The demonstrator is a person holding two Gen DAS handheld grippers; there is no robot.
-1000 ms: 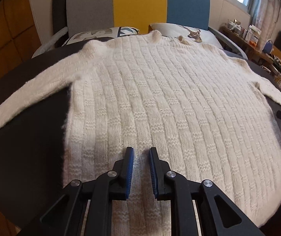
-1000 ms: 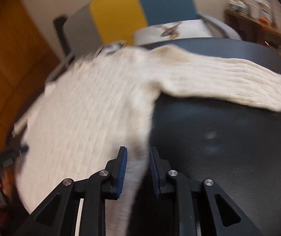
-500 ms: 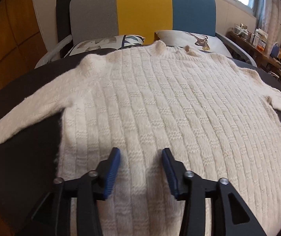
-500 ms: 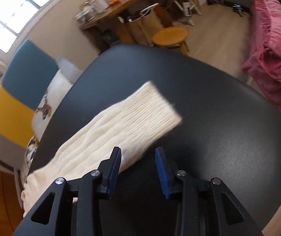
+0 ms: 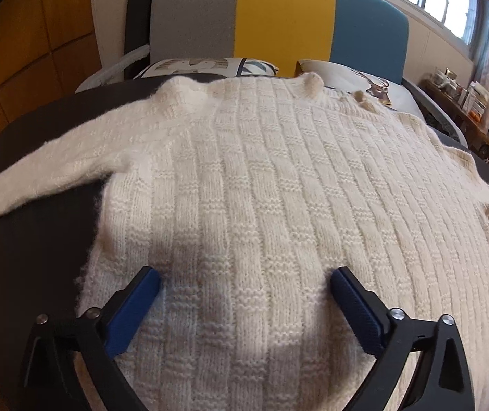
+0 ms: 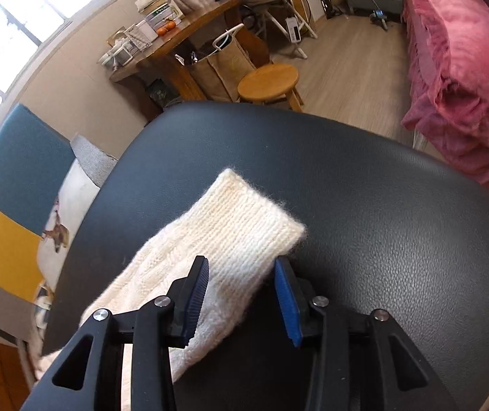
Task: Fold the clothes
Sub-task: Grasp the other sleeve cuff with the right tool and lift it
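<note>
A cream knitted sweater (image 5: 261, 185) lies flat and unfolded on a dark table (image 6: 364, 178), sleeves spread out to both sides. The left hand-held gripper (image 5: 244, 294) hovers over its body, jaws opening wide and empty. The right hand-held gripper (image 6: 241, 284) is closing around the right sleeve cuff (image 6: 244, 222) without pinching it yet; no fold is made so far.
</note>
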